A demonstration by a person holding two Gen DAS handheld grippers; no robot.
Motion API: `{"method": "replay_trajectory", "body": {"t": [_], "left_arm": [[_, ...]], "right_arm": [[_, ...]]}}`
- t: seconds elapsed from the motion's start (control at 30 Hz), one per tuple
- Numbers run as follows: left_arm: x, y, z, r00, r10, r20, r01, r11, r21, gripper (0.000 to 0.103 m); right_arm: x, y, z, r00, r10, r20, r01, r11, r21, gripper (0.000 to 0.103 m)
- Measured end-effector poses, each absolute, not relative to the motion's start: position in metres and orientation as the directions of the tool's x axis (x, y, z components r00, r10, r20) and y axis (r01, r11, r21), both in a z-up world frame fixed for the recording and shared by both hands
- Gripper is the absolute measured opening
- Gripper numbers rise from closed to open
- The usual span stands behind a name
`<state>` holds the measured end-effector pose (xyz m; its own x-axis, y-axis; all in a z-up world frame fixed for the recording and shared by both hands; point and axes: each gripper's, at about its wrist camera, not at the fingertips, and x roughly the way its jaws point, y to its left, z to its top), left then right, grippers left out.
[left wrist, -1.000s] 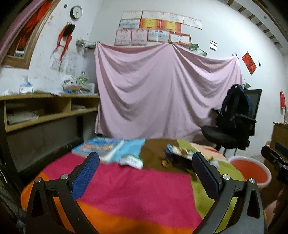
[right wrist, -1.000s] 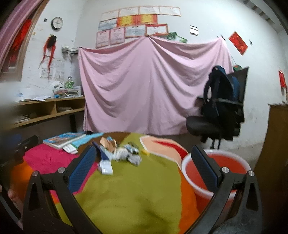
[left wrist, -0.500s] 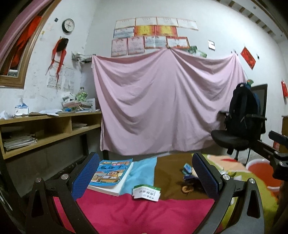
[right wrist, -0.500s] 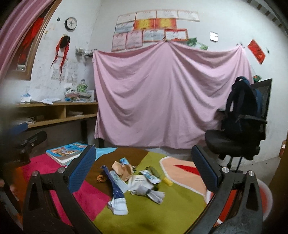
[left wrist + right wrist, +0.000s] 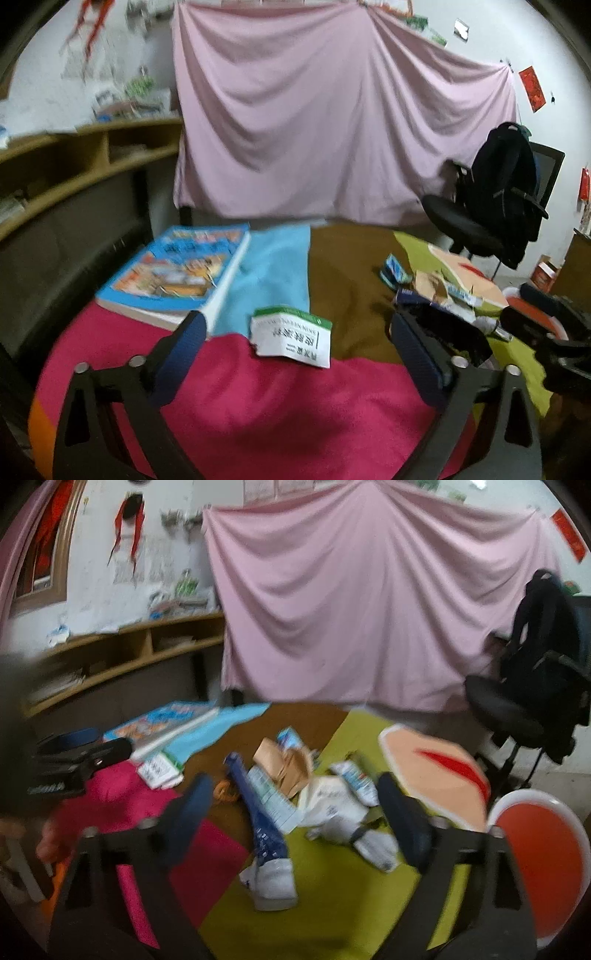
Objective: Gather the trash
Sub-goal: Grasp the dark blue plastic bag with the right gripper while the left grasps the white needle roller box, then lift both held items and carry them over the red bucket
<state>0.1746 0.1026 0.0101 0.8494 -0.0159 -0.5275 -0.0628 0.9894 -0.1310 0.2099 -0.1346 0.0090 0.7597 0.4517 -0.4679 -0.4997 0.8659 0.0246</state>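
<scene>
A white and green packet [image 5: 291,336] lies on the patchwork tablecloth [image 5: 280,398], where the pink patch meets the brown. My left gripper [image 5: 295,341] hovers over it with its jaws closing; the packet sits between the blue pads, which stand clear of it. A pile of trash [image 5: 295,790] lies on the green and brown patches: a blue and white wrapper [image 5: 264,812], brown paper [image 5: 284,768] and white wrappers [image 5: 343,805]. My right gripper [image 5: 295,806] is open just in front of this pile and holds nothing.
A blue book [image 5: 177,273] lies at the table's back left. A red basin [image 5: 535,853] stands low beside the table on the right. Behind are an office chair with a black backpack [image 5: 495,199], a wooden shelf [image 5: 74,155] and a hanging pink sheet [image 5: 332,122].
Both grippers have tipped down and moved in over the table. The packet now lies between the left pads and the trash pile sits close before the right gripper. The left jaws look slightly narrower.
</scene>
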Motion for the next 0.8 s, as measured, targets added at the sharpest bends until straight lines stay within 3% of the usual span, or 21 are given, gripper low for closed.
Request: {"method": "replay_trajectory", "body": {"t": [0.13, 0.43, 0.57, 0.63, 0.8], "left_arm": [[0.194, 0.105, 0.000, 0.792, -0.062, -0.608, -0.038, 0.988, -0.151, 0.079], [0.218, 0.107, -0.012, 0.710, -0.077, -0.700, -0.038, 0.988, -0.148, 0.079], [0.224, 0.107, -0.019, 0.671, -0.071, -0.738, -0.045, 0.990, -0.136, 0.058], [0.226, 0.108, -0.020, 0.662, -0.063, -0.747, -0.053, 0.990, -0.130, 0.054], [0.221, 0.108, -0.019, 0.673, -0.062, -0.737, -0.042, 0.992, -0.121, 0.047]], "right_arm": [[0.220, -0.126, -0.004, 0.697, 0.466, -0.544, -0.531, 0.846, 0.043, 0.087], [0.233, -0.120, -0.023, 0.609, 0.466, -0.641, -0.542, 0.835, 0.093, 0.074], [0.237, -0.120, -0.029, 0.577, 0.470, -0.667, -0.543, 0.832, 0.116, 0.058], [0.239, -0.120, -0.030, 0.568, 0.475, -0.672, -0.545, 0.829, 0.125, 0.051], [0.237, -0.124, -0.028, 0.570, 0.491, -0.659, -0.546, 0.825, 0.143, 0.050]]}}
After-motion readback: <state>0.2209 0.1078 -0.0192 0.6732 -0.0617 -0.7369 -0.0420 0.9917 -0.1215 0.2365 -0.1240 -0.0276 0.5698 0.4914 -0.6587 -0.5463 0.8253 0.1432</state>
